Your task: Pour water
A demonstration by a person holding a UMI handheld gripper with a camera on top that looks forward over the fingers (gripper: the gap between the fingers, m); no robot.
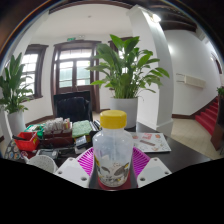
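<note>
- Clear plastic bottle with yellow screw cap (112, 150), ribbed, printed label, upright between the gripper (113, 168) fingers.
- Magenta pads (87, 162) press both bottle sides; gripper is clamped on it.
- Dark glossy table (175, 150) beyond, cluttered on one side with small items (55, 130).
- Large leafy potted plant in white pot (126, 85) behind bottle.

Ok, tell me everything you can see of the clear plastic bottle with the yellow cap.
The clear plastic bottle with the yellow cap stands upright between the gripper's two fingers, whose pink pads flank its lower body. The cap is on. Its wall looks see-through and ribbed, with a pale label bearing small dark marks low on the front. Any water level cannot be told. Whether the pads press it cannot be told. It stands at the near edge of the dark table.
</note>
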